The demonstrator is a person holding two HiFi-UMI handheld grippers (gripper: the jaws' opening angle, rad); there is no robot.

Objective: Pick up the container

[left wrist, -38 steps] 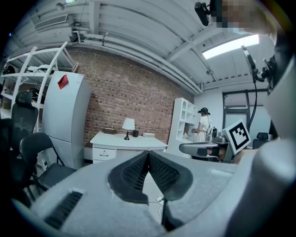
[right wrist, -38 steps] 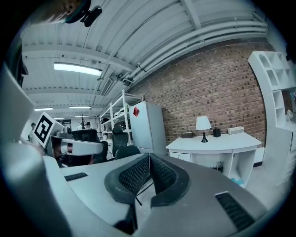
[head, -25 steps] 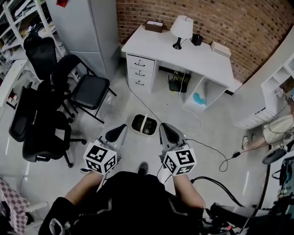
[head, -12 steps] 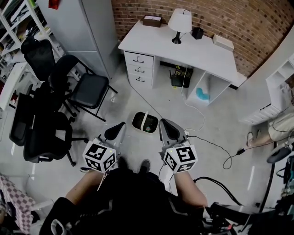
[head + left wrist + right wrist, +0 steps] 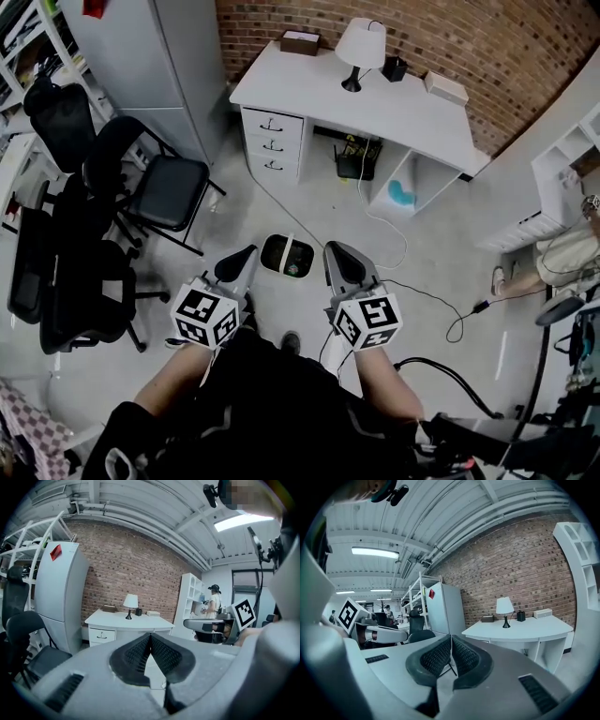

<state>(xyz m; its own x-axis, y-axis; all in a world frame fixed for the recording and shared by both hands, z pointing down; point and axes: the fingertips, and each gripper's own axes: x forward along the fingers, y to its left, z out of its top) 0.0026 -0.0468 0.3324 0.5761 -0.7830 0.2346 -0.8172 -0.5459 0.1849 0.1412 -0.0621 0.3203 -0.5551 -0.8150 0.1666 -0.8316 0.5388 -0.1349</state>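
The person stands on the light floor (image 5: 441, 253) of the room and holds both tools low in front of the body, pointing forward. The left gripper (image 5: 236, 265) has its two dark ribbed pads pressed together at the tip, and there is nothing between them. The right gripper (image 5: 339, 266) is in the same condition: its jaws are closed on each other and it carries nothing. Each one has its cube with the black and white markers near the person's hand. The container (image 5: 287, 255) is on the floor just ahead of the two tips and between them, a little nearer to the left one. It is a dark round tub with a pale handle lying across its top, and something small and greenish is inside; what it is I cannot tell. Neither gripper touches it. Further ahead, a white desk (image 5: 394, 103) stands against the brick wall (image 5: 487, 37), with three drawers (image 5: 271, 145) at its left end and a lamp (image 5: 360, 45) with a white shade on top. A thin cable (image 5: 394, 230) runs over the floor from under the desk. At the left are several black chairs (image 5: 169, 187) beside a tall grey cabinet (image 5: 155, 66). Another person (image 5: 562, 258) is at the right edge of the head view.
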